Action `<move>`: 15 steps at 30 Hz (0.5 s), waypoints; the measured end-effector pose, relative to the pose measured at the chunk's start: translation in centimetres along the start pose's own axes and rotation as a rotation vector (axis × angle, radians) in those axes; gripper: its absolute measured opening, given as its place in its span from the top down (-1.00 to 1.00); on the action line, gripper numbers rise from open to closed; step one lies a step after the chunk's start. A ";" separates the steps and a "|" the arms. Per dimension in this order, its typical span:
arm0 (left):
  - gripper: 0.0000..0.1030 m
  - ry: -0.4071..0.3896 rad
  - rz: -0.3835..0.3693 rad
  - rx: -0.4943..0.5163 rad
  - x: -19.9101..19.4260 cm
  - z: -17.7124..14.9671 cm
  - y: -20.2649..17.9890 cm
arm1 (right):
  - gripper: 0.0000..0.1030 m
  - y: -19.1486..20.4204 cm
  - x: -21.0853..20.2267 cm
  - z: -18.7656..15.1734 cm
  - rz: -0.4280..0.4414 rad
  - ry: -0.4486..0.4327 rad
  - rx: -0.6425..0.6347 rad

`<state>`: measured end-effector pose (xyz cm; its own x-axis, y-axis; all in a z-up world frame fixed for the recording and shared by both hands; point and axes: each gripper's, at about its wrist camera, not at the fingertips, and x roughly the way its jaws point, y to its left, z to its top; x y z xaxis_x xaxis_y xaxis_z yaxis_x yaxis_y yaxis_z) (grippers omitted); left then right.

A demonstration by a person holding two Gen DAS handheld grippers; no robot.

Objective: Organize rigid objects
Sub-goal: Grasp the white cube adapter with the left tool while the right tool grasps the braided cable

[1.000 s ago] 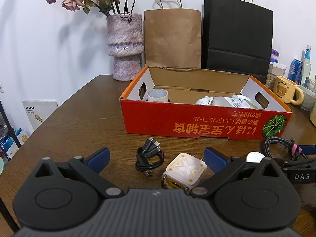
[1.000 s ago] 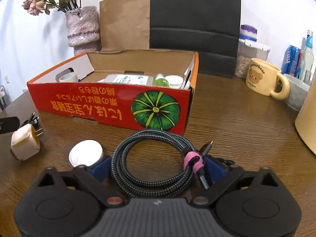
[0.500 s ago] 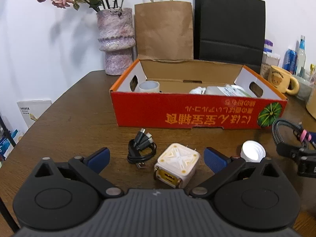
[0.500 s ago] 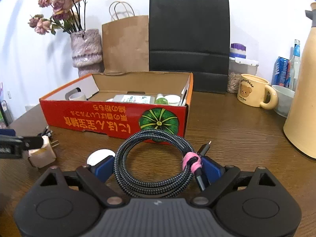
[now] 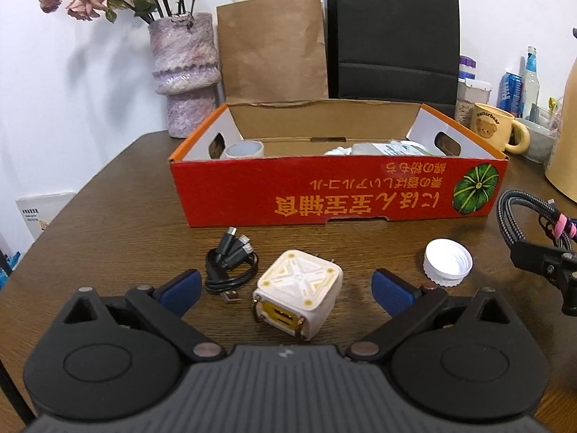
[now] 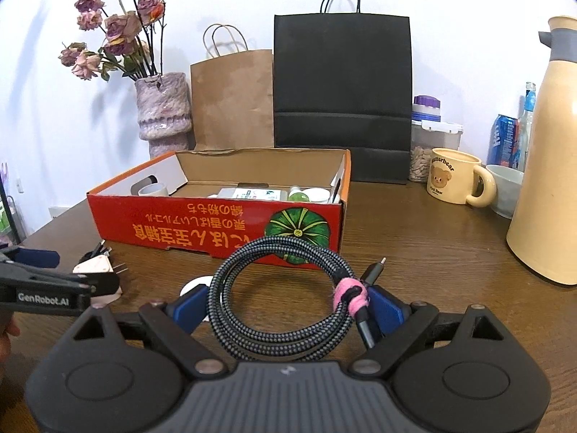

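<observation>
A coiled grey braided cable (image 6: pixel 281 245) with a pink tie (image 6: pixel 349 296) hangs off the table, and my right gripper (image 6: pixel 288 303) is shut on its two sides. It stays in front of the red cardboard box (image 6: pixel 216 223), near the pumpkin print. The left wrist view shows the same cable (image 5: pixel 512 213) at the right edge. My left gripper (image 5: pixel 285 283) stands open low over the table, with a white cube charger (image 5: pixel 299 299) between its fingers, untouched. A short black cable bundle (image 5: pixel 230 263) lies left of the charger and a white cap (image 5: pixel 448 262) lies to its right.
The box (image 5: pixel 339 195) holds a small cup, a flat packet and bottles. Behind it stand a purple vase (image 5: pixel 185 75), a brown paper bag (image 5: pixel 274 47) and a black bag (image 5: pixel 393 36). At the right are a bear mug (image 6: pixel 454 180), a bowl and a tall cream jug (image 6: pixel 548 166).
My right gripper has lifted the braided cable off the table and drawn back from the box. The left gripper has barely shifted and stays open around the charger.
</observation>
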<state>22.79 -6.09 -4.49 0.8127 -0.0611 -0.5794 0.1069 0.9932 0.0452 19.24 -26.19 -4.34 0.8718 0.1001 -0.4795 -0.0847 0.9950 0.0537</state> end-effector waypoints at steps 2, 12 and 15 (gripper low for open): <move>-0.86 0.009 -0.015 -0.004 0.2 0.0 0.0 | -0.80 0.0 -0.1 -0.1 -0.002 -0.002 0.002; -0.13 0.029 -0.058 -0.009 1.0 -0.2 -0.1 | -0.80 0.1 -0.3 -0.2 -0.004 -0.003 0.004; -0.05 0.039 -0.065 -0.014 1.2 -0.2 0.0 | -0.80 0.1 -0.4 -0.3 -0.004 -0.005 0.006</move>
<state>23.63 -6.11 -5.35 0.7811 -0.1220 -0.6123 0.1505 0.9886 -0.0049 18.74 -26.08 -4.43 0.8746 0.0960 -0.4752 -0.0781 0.9953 0.0573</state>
